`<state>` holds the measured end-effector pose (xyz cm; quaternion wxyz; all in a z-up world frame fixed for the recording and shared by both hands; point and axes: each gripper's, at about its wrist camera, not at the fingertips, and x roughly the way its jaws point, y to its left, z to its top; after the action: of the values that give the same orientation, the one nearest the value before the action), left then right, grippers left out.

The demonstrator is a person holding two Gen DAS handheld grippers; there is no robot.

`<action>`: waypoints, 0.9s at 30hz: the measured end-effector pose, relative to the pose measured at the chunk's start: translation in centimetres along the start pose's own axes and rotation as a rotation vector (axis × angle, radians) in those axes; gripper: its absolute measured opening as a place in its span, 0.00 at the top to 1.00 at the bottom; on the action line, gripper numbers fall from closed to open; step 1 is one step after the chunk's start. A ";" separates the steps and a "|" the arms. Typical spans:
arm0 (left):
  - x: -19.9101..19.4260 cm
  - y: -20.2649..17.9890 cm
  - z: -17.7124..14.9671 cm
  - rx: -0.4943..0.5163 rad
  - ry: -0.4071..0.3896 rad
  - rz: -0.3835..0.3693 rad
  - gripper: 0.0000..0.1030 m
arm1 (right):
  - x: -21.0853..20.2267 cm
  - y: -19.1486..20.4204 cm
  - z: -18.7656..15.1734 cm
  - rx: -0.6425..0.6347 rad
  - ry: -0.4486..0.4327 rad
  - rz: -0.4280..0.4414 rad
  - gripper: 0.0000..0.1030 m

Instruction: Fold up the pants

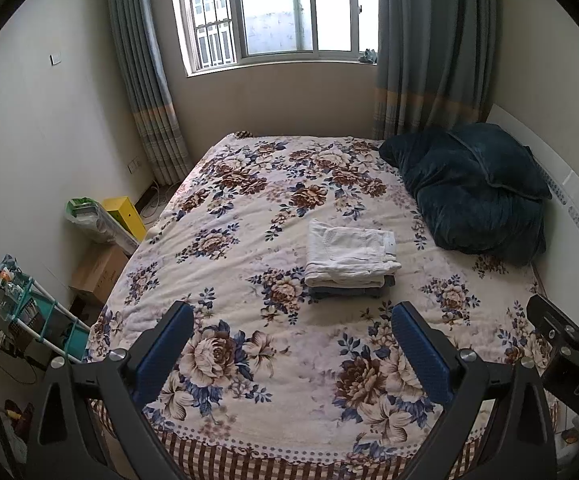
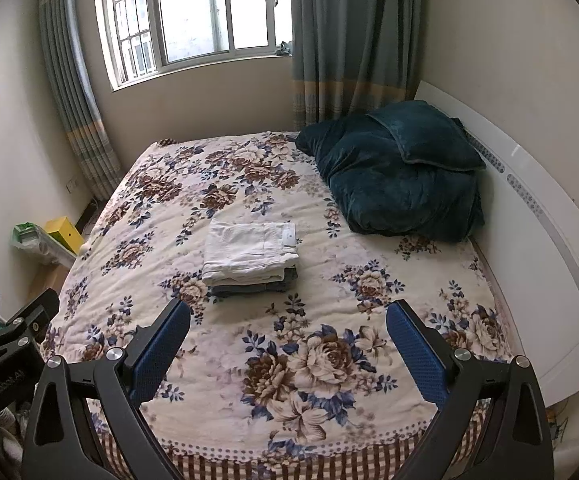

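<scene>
Lying folded: white pants atop stack.

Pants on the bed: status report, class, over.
Left tool open, right tool open, both empty. White pants folded, atop darker folded stack. Path clear; dark blanket off to the side.
</scene>
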<state>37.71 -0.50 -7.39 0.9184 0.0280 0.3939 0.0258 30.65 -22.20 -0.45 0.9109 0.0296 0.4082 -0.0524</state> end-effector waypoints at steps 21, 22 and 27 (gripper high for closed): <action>-0.6 -0.2 -0.3 -0.009 -0.012 0.022 0.02 | -0.1 0.7 -1.0 0.011 0.005 0.012 0.02; -0.5 -0.2 -0.2 -0.008 -0.012 0.020 0.02 | -0.1 0.7 -1.1 0.012 0.006 0.013 0.02; -0.6 -0.5 -0.3 -0.005 -0.015 0.021 0.02 | 0.0 0.7 -1.2 0.011 0.007 0.015 0.02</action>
<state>37.12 -0.98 -7.20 0.9210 0.0300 0.3868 0.0363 29.86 -21.35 -1.26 0.9096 0.0378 0.4110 -0.0474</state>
